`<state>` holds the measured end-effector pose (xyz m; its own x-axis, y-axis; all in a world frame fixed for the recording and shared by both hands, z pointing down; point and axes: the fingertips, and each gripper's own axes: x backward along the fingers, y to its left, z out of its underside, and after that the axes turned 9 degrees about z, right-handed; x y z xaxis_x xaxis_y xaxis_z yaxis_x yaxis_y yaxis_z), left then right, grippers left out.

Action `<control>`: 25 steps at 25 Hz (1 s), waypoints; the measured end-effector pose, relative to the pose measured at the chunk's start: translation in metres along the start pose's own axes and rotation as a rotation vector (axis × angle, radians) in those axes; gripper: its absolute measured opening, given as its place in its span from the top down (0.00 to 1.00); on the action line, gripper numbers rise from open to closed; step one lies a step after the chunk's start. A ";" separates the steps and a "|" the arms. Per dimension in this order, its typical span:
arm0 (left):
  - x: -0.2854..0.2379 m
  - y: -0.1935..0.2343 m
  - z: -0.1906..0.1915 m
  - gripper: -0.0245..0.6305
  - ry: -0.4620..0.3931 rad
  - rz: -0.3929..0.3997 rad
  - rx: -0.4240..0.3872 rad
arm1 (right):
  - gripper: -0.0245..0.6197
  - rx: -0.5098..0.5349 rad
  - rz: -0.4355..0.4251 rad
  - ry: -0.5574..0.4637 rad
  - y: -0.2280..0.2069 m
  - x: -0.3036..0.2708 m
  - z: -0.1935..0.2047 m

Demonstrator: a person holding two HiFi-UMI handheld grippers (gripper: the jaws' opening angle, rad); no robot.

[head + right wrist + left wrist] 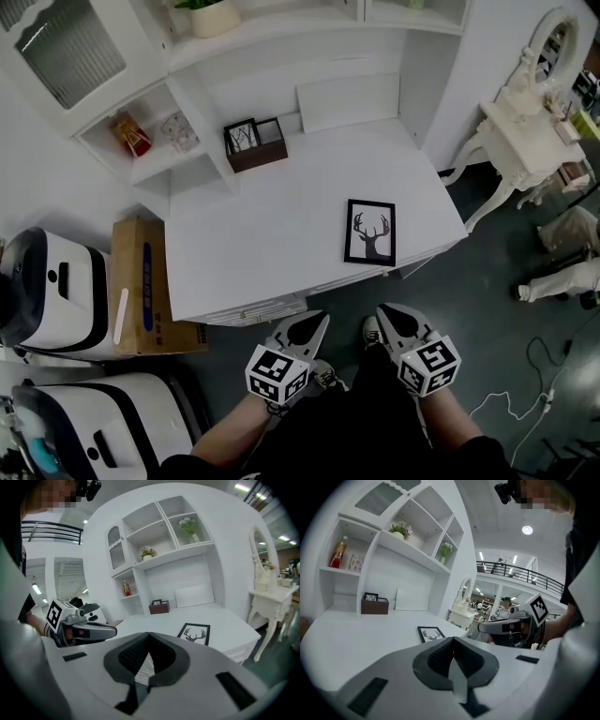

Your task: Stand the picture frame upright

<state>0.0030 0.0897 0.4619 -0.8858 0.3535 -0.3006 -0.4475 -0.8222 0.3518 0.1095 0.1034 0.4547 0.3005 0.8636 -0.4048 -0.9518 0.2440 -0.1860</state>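
A black picture frame (370, 232) with a deer-antler print lies flat on the white desk (272, 234), near its front right corner. It shows too in the left gripper view as the frame (431, 633) and in the right gripper view as the frame (194, 633). Both grippers hang below the desk's front edge, well short of the frame. My left gripper (321, 319) is shut and empty. My right gripper (382, 311) is shut and empty as well.
A brown box (257, 145) holding a small frame stands at the back of the desk beside a white board (349, 101). Shelves (150, 131) rise at the left. A cardboard carton (141, 286) and white machines (56, 291) stand left of the desk; a white dressing table (530, 131) at the right.
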 end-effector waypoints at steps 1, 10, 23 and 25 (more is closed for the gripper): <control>-0.002 0.002 -0.001 0.96 0.001 -0.003 -0.001 | 0.96 0.001 0.000 0.002 -0.003 -0.002 0.000; -0.032 0.022 -0.014 0.96 0.014 -0.051 0.016 | 0.96 0.015 -0.040 0.030 -0.033 -0.033 -0.012; -0.099 0.068 -0.017 0.96 0.070 -0.097 0.048 | 0.96 -0.010 -0.055 0.113 -0.095 -0.082 -0.005; -0.107 0.074 -0.016 0.96 0.080 -0.105 0.056 | 0.96 -0.013 -0.051 0.127 -0.105 -0.087 -0.001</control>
<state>0.0670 -0.0162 0.5064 -0.8220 0.3979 -0.4075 -0.5455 -0.7557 0.3625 0.1835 0.0021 0.5082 0.3547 0.7872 -0.5044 -0.9344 0.2795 -0.2208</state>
